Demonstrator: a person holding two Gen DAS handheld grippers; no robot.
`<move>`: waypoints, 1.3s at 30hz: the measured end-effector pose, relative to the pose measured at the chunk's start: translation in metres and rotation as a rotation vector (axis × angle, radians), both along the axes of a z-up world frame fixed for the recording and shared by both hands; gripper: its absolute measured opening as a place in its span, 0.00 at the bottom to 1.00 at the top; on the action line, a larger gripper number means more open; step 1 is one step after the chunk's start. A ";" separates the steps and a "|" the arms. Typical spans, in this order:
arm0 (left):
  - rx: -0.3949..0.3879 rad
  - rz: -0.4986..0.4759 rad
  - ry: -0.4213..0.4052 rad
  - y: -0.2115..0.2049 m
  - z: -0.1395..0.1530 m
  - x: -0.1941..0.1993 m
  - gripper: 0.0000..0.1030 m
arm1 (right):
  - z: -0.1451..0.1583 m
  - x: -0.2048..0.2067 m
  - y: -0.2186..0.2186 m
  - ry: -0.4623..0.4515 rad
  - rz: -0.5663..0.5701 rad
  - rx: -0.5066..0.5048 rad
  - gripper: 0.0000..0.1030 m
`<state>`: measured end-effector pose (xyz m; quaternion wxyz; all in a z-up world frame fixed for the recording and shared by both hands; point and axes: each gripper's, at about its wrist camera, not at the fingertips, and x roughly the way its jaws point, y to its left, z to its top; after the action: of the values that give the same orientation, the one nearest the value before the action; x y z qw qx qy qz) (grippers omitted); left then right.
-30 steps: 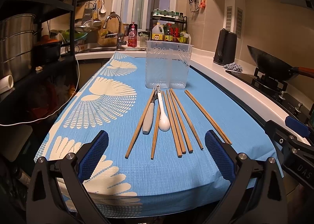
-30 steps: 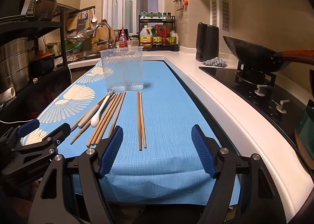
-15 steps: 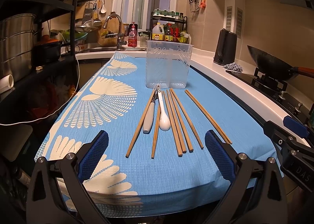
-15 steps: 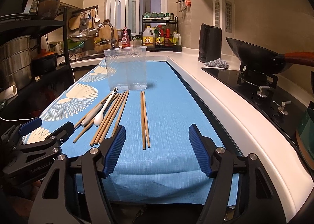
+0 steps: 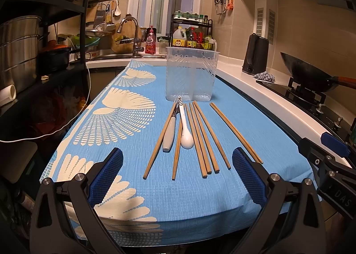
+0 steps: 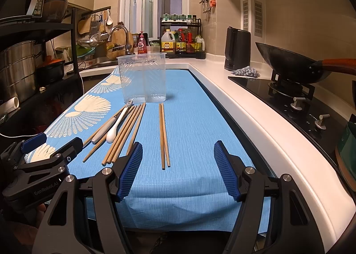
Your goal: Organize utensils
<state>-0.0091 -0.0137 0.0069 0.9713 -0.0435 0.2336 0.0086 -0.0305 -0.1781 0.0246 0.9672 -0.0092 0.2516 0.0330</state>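
One blue tablecloth (image 5: 138, 189) covers the kitchen counter (image 6: 255, 116).

Both wrist views along cloth (image 5: 133, 187)

A home kitchen: sink faucet (image 5: 131, 31), wok (image 6: 289, 65) on a gas hob, condiment rack (image 6: 181, 38).

Wooden chopsticks (image 5: 201, 137), white spoon (image 5: 185, 127) (flat) before clear holder (image 5: 191, 73).
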 end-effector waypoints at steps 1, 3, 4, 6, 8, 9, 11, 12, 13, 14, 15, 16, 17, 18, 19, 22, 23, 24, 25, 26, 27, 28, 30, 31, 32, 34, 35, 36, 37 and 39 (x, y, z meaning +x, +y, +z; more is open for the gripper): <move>-0.001 0.000 -0.001 0.000 0.000 0.000 0.93 | 0.000 0.000 0.000 -0.001 0.000 0.000 0.64; 0.000 0.000 -0.001 0.000 0.000 0.000 0.93 | 0.000 0.000 0.001 -0.002 -0.001 0.003 0.64; -0.002 0.001 -0.001 0.001 0.001 0.000 0.93 | 0.001 -0.001 0.001 -0.004 -0.001 0.004 0.64; 0.000 0.000 -0.002 0.000 0.000 0.000 0.93 | 0.001 -0.001 0.000 -0.013 -0.008 0.002 0.64; 0.000 0.000 -0.002 0.000 0.001 0.000 0.93 | 0.002 -0.003 -0.001 -0.026 -0.019 -0.001 0.64; -0.001 0.000 -0.003 0.000 0.001 -0.001 0.93 | 0.002 -0.002 -0.001 -0.028 -0.020 0.001 0.64; 0.000 0.000 -0.002 0.000 0.001 0.000 0.93 | 0.002 -0.001 -0.001 -0.025 -0.020 0.001 0.61; 0.000 0.000 -0.001 0.000 0.001 0.000 0.93 | 0.002 -0.002 -0.002 -0.023 -0.016 0.000 0.60; -0.001 0.000 -0.001 0.000 0.001 0.000 0.93 | 0.001 -0.002 -0.001 -0.022 -0.013 0.001 0.59; -0.001 0.000 -0.002 0.000 0.001 0.000 0.93 | 0.001 -0.002 0.000 -0.022 -0.009 0.002 0.58; -0.001 0.000 -0.002 0.000 0.001 0.000 0.93 | 0.002 -0.002 0.000 -0.023 -0.002 0.006 0.58; 0.000 0.000 -0.003 0.000 0.001 0.000 0.93 | 0.002 -0.002 0.000 -0.023 0.004 0.010 0.57; -0.001 -0.001 -0.003 0.000 0.001 0.000 0.93 | 0.002 -0.002 0.001 -0.022 0.013 0.014 0.57; 0.000 -0.001 -0.004 -0.001 0.001 0.000 0.93 | 0.002 -0.001 0.003 -0.020 0.021 0.016 0.57; 0.000 -0.002 -0.005 -0.001 0.001 -0.001 0.93 | 0.001 -0.001 0.004 -0.018 0.028 0.017 0.57; 0.002 -0.009 -0.007 -0.002 0.001 -0.001 0.92 | 0.000 0.003 0.005 -0.004 0.036 0.026 0.57; 0.000 -0.011 -0.008 -0.002 0.001 -0.002 0.91 | -0.002 0.006 0.004 0.005 0.038 0.029 0.54; 0.000 -0.013 -0.008 -0.002 0.000 -0.002 0.89 | -0.004 0.008 0.005 0.014 0.039 0.032 0.53; 0.000 -0.014 -0.007 -0.002 -0.001 -0.002 0.88 | -0.007 0.012 0.004 0.026 0.041 0.036 0.46; 0.000 -0.015 -0.005 -0.001 -0.002 -0.002 0.85 | -0.009 0.016 0.003 0.039 0.049 0.043 0.38; -0.003 -0.016 -0.002 0.001 -0.003 -0.001 0.80 | -0.013 0.022 0.002 0.056 0.056 0.050 0.35; -0.008 -0.018 0.002 0.002 -0.005 0.000 0.78 | -0.016 0.027 0.002 0.067 0.057 0.051 0.31; -0.014 -0.019 0.012 0.004 -0.010 0.002 0.68 | -0.024 0.038 0.002 0.090 0.060 0.050 0.26; -0.016 -0.021 0.019 0.006 -0.013 0.002 0.65 | -0.028 0.043 0.002 0.102 0.065 0.050 0.26; -0.020 -0.025 0.027 0.007 -0.016 0.004 0.58 | -0.034 0.049 0.002 0.117 0.070 0.049 0.26; -0.034 -0.033 0.038 0.011 -0.021 0.007 0.49 | -0.043 0.059 0.001 0.142 0.074 0.058 0.26; -0.039 -0.035 0.043 0.014 -0.023 0.008 0.41 | -0.047 0.064 0.001 0.154 0.075 0.062 0.26; -0.045 -0.034 0.049 0.016 -0.026 0.010 0.35 | -0.050 0.068 0.001 0.164 0.076 0.063 0.26; -0.049 -0.032 0.050 0.019 -0.027 0.010 0.31 | -0.053 0.071 0.002 0.176 0.079 0.062 0.26; -0.057 -0.034 0.051 0.023 -0.030 0.013 0.22 | -0.060 0.076 0.004 0.192 0.083 0.051 0.26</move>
<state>0.0040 0.0089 -0.0229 0.9634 -0.0669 0.2593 -0.0136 0.0455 -0.1745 -0.0350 0.9363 0.0080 0.3418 0.0803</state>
